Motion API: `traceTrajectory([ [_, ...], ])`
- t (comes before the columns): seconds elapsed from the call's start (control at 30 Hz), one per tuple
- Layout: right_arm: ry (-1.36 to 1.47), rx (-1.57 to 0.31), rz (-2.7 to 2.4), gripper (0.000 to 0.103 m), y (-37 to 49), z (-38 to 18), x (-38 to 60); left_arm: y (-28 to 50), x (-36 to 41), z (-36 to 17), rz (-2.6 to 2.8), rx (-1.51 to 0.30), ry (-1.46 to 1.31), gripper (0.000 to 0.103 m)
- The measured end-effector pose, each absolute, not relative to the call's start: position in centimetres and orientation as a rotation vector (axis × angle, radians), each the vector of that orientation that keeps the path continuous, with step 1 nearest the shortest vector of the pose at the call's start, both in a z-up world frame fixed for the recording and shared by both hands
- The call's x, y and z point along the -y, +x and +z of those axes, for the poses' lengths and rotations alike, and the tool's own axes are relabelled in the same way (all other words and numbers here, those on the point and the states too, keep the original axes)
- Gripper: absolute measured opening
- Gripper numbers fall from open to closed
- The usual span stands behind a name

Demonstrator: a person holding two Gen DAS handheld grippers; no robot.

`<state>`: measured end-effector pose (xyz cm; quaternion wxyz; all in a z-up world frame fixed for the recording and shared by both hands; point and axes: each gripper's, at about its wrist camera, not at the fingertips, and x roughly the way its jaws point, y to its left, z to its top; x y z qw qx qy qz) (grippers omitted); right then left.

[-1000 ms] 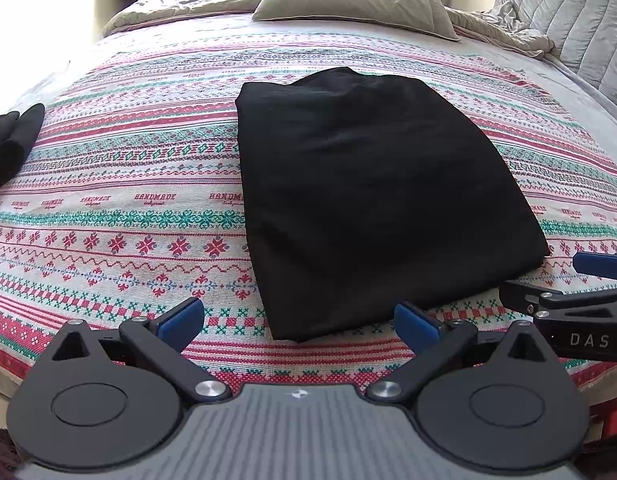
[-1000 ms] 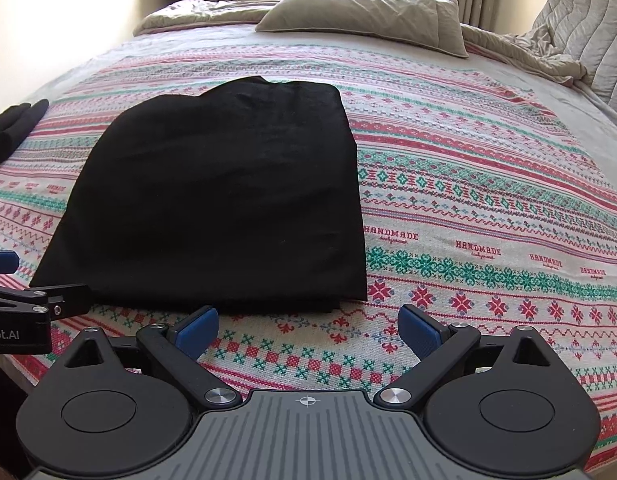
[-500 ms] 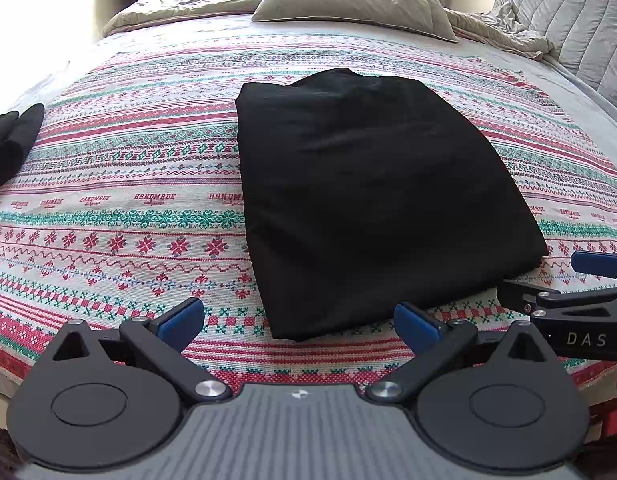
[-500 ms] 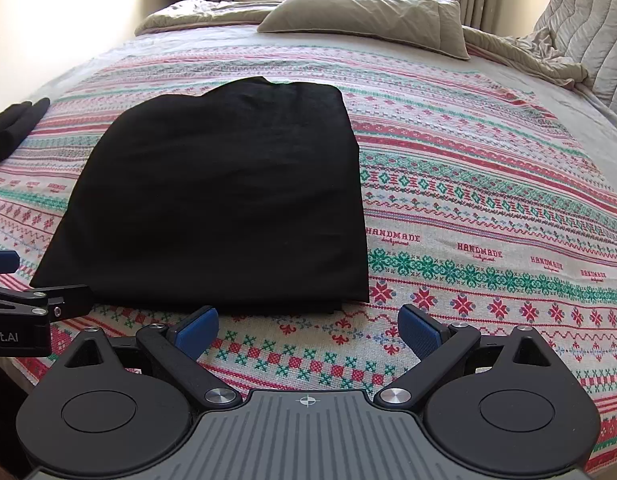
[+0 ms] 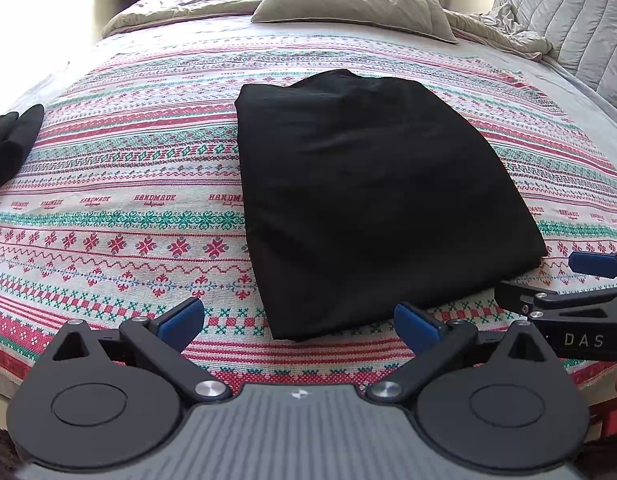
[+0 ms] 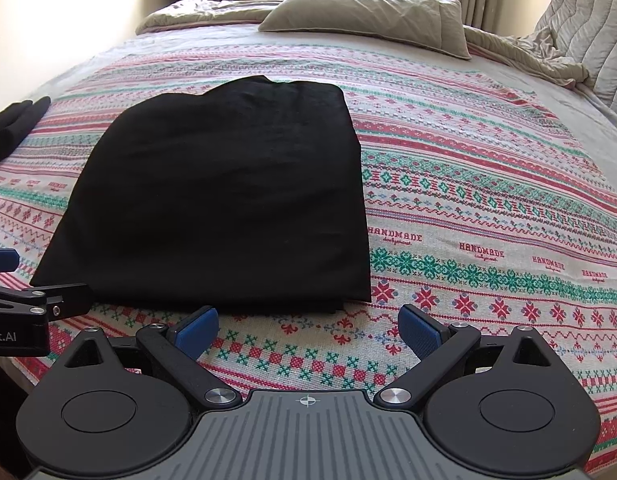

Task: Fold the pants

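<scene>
Neatly folded black pants (image 5: 372, 200) (flat).

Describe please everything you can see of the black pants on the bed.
The black pants look like soft, matte cloth, folded into a flat, roughly rectangular bundle, narrower at the far end. They lie on the patterned bedspread, near its front edge. Neither gripper touches them; nothing rests on top. Waistband and legs cannot be told apart.
</scene>
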<state>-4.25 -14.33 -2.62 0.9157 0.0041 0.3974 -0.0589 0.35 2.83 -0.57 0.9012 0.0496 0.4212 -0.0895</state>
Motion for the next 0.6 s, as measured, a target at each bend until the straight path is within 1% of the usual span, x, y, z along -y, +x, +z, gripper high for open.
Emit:
traceTrajectory([
  [0.6,0.010,-0.820,-0.113,0.098,-3.90,-2.84,14.23,0.35,-2.66,-0.65,-0.201,-0.879,0.104,0.103],
])
